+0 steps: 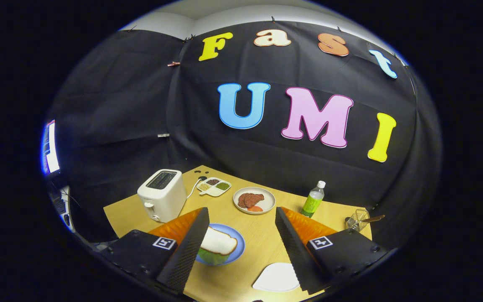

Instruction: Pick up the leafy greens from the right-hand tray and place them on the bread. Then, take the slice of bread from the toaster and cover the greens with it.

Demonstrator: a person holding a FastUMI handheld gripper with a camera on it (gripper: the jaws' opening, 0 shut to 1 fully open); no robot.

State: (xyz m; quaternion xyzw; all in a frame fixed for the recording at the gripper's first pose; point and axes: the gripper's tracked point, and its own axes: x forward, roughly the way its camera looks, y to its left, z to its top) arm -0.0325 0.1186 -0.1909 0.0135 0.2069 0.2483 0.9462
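Observation:
My gripper (pixel 241 247) hangs open above the wooden table (pixel 262 235), with nothing between its fingers. Just inside the left finger lies a blue plate (pixel 238 247). On it a slice of white bread (pixel 218 242) rests on top of leafy greens (pixel 210 256), whose green edge shows beneath the slice. The left finger hides part of the plate. A white toaster (pixel 162 195) stands beyond the left finger, and its slot looks dark. Close to the right finger lies a white tray (pixel 276 277) with nothing on it.
Beyond the fingers a round plate (pixel 266 205) holds brown meat slices and an orange piece. A divided dish of condiments (pixel 214 186) sits behind the toaster. A green bottle (pixel 313 199) and a wire basket (pixel 357 219) stand at the far right.

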